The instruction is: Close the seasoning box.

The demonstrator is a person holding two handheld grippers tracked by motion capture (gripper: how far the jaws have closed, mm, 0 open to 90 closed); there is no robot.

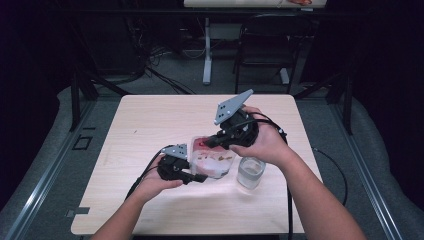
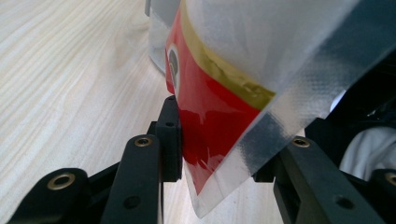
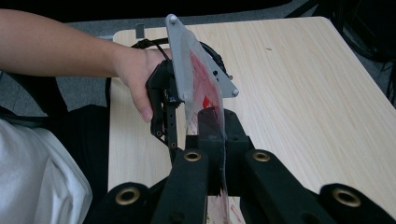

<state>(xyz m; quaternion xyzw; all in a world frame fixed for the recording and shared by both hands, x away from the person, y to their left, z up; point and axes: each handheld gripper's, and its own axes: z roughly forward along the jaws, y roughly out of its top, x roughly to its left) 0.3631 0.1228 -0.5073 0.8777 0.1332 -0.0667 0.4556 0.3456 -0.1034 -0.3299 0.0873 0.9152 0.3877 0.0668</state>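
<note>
Pouch: you are holding a clear plastic pouch with a red printed panel and a gold band between both grippers, lifted just above the surface near its front middle; the glass of water is standing just beside it, on your right.
Left gripper: your left gripper is pinching the pouch's lower corner; in the left gripper view the jaws are standing narrow on the film, one on each side, with the tip of the corner hanging free below them.
Right gripper: your right gripper is clamping the pouch's upper edge; in the right gripper view the jaws are pressing together on the thin film, seen edge-on and running away toward the other gripper.
Weight: it is likely handling light; something pale seems to be sitting inside, so I judge that the weight is pulling toward the lower end.
Stiffness: the film is looking soft and floppy; it is creasing and twisting between your two holds, so it will sag wherever you are not supporting it.
Grip: the glossy film is probably slippery; a shallow pinch could slide off.
Fragility: the film could tear if you are pulling the two holds apart hard.
Where to hold: you are best taking it on the flat sealed margins and corners, as now, not on the filled middle.
Risk: the glass is standing close under your right wrist; a swing could tip it.
</note>
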